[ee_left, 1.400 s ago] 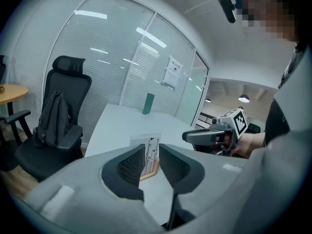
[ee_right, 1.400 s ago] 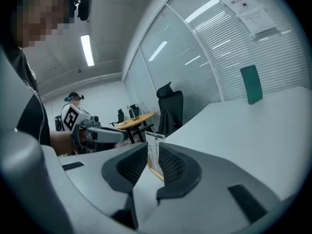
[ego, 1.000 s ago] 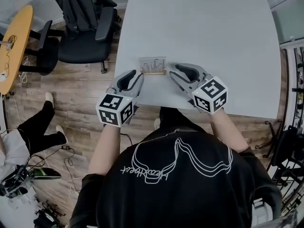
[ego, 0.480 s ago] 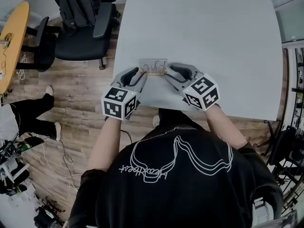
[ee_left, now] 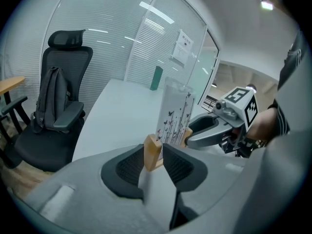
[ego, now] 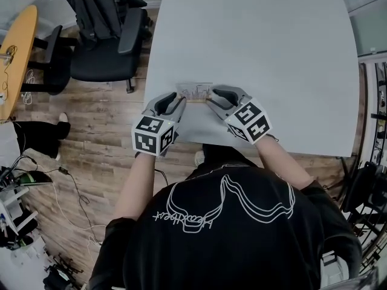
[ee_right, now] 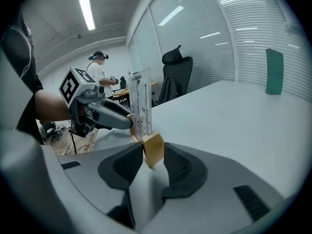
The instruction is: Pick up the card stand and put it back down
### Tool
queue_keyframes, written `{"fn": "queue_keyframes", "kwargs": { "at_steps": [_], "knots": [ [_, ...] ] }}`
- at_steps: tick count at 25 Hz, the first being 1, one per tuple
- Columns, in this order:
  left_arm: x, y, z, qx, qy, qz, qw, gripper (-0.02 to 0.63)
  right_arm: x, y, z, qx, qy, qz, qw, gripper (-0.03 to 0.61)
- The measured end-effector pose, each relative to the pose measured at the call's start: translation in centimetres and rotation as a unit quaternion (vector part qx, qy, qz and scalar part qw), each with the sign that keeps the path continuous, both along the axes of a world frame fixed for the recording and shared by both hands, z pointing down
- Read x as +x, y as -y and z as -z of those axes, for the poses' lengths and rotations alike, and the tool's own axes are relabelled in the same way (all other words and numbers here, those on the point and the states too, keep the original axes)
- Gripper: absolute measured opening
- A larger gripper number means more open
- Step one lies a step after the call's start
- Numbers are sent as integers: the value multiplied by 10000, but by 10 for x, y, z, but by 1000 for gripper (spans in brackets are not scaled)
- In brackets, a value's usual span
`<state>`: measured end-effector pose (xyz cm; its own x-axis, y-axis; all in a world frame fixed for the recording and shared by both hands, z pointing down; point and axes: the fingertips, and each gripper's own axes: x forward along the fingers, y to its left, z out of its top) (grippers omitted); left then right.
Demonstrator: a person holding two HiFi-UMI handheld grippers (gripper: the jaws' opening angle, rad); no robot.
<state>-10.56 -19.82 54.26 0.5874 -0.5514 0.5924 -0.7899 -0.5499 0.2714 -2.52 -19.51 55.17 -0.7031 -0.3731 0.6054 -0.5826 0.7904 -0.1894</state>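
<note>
The card stand (ego: 195,92), a clear card with small butterfly prints in a wooden base, stands upright near the white table's (ego: 272,53) front edge. My left gripper (ego: 180,98) is at its left end. In the left gripper view both pads of that gripper (ee_left: 155,162) press on the wooden end (ee_left: 152,151), with the card (ee_left: 174,116) rising beyond. My right gripper (ego: 210,99) is at the right end. Its jaws (ee_right: 153,164) are closing round the other wooden end (ee_right: 154,147), which sits between the pads.
A black office chair (ego: 103,41) stands left of the table on the wooden floor. A yellow round table (ego: 15,53) is at the far left. A green upright object (ee_right: 274,72) stands far back on the table. A person (ee_right: 99,65) stands in the background.
Both grippers have moved inward from either side of the stand until each has a wooden end between its jaws. The stand has not moved.
</note>
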Motion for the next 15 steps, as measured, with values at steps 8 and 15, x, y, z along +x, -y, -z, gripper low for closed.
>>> {"fn": "queue_keyframes", "kwargs": {
  "at_steps": [8, 15],
  "knots": [
    [4, -3, 1, 44, -42, 33, 10000, 121, 0, 0, 2, -21, 69, -95, 9999, 132],
    [2, -2, 1, 63, -14, 56, 10000, 103, 0, 2, 3, 22, 95, -189, 9998, 127]
  ]
}}
